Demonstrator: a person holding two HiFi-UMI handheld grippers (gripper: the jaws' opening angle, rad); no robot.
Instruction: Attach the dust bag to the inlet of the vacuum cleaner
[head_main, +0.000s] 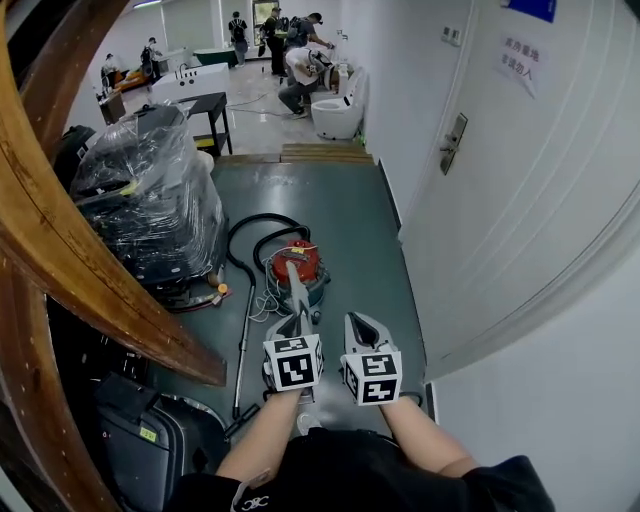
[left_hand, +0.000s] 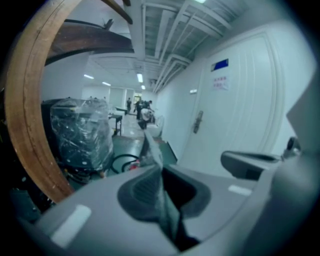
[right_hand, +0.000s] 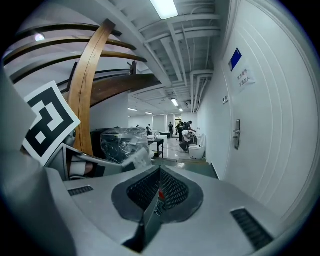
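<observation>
The red vacuum cleaner (head_main: 300, 262) stands on the grey-green floor, its black hose (head_main: 245, 235) looped behind it. In front of it my left gripper (head_main: 296, 318) is shut on the grey dust bag (head_main: 296, 290), which sticks up flat from the jaws toward the vacuum. In the left gripper view the dust bag (left_hand: 152, 150) runs as a thin sheet out of the left gripper (left_hand: 162, 195). My right gripper (head_main: 358, 322) is beside it on the right, shut and empty. In the right gripper view the right gripper (right_hand: 159, 192) has its pads together, with the dust bag (right_hand: 135, 159) to the left.
A plastic-wrapped machine (head_main: 150, 200) stands left of the vacuum, and a curved wooden beam (head_main: 80, 260) crosses in front of it. The vacuum's wand (head_main: 243, 350) lies on the floor. A white door (head_main: 520, 180) lines the right side. People and a toilet (head_main: 338, 110) are far down the corridor.
</observation>
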